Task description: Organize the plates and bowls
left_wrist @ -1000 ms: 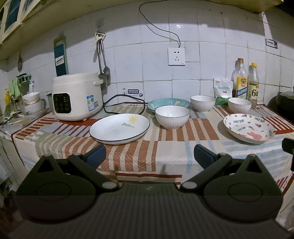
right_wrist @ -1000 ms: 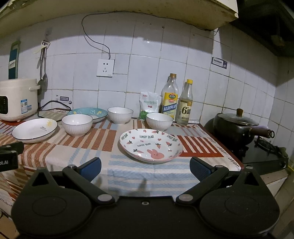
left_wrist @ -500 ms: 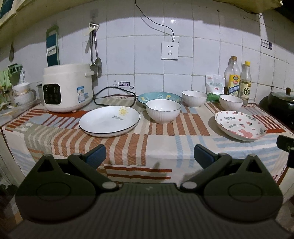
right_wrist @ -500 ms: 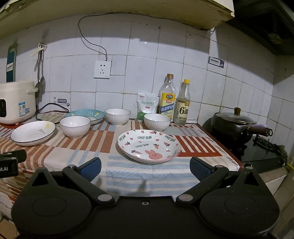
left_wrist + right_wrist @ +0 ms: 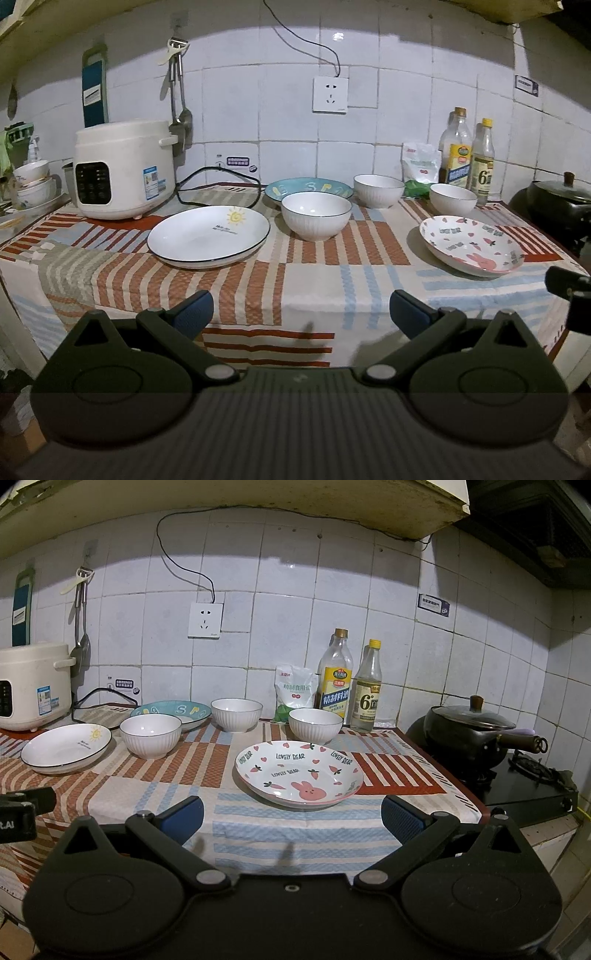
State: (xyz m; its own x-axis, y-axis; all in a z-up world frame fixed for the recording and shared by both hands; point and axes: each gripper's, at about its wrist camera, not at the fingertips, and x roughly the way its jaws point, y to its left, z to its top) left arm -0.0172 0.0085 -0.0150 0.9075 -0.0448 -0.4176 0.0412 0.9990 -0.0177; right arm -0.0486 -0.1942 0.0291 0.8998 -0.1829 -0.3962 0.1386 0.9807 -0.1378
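- The left hand-held gripper (image 5: 301,308) hangs at the near edge of the desk (image 5: 317,288), its jaws wide apart with nothing between them.
- The right hand-held gripper (image 5: 291,812) sits at the same near edge further right, jaws also spread and empty.
- Just ahead of the right one lies the rabbit plate (image 5: 299,771), almost centred between its fingers and the closest dish to either tool.
- Ahead and slightly left of the left one lies the sun plate (image 5: 208,236), with a white bowl (image 5: 316,216) just beside it to the right.
- Behind those sit a blue plate (image 5: 308,188) and two more bowls (image 5: 378,190) (image 5: 452,197), near the wall, the last one close to the bottles (image 5: 469,155).
- All of it looks like glazed ceramic: stiff, smooth, likely slippery and quick to chip if knocked together.
- The plates are probably best pinched across the raised rim, since they lie flat on the cloth; the bowls by one wall, a finger inside and one outside.
- Stacking should be done gently, like on like.
- A rice cooker (image 5: 123,168) stands at the far left, clear of the dishes.
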